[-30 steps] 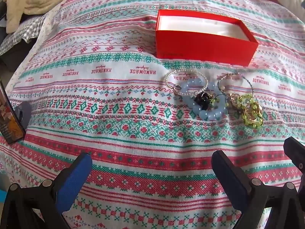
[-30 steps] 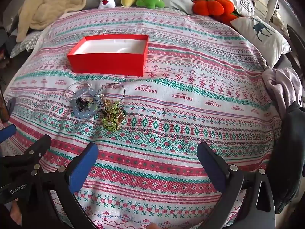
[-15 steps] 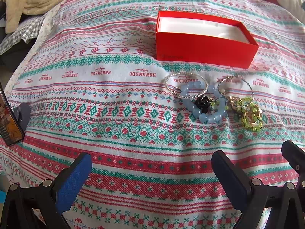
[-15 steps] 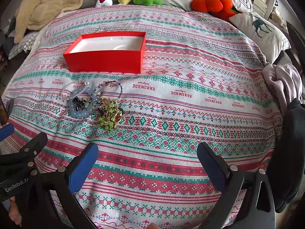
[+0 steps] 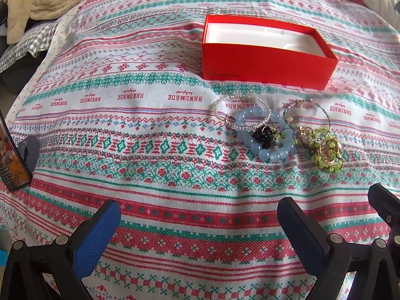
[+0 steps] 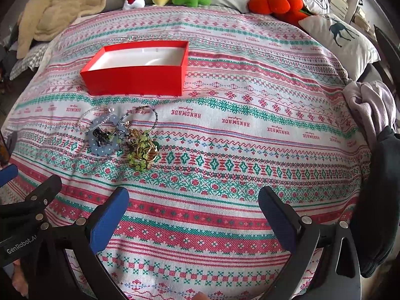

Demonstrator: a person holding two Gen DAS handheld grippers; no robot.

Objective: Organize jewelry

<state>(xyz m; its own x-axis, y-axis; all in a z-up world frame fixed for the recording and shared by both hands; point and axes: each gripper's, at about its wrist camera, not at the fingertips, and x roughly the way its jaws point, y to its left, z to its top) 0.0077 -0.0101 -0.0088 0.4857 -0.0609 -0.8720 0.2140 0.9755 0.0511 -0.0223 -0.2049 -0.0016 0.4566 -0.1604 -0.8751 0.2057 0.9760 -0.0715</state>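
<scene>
The left tool [image 5: 198, 221] and the right tool [image 6: 193, 208] are both spread wide and hold nothing, above the bed cloth [image 6: 250, 150]. The jewelry [image 5: 277, 132] lies in a tangled pile on the cloth, just in front of the red box [image 5: 267, 67].
</scene>
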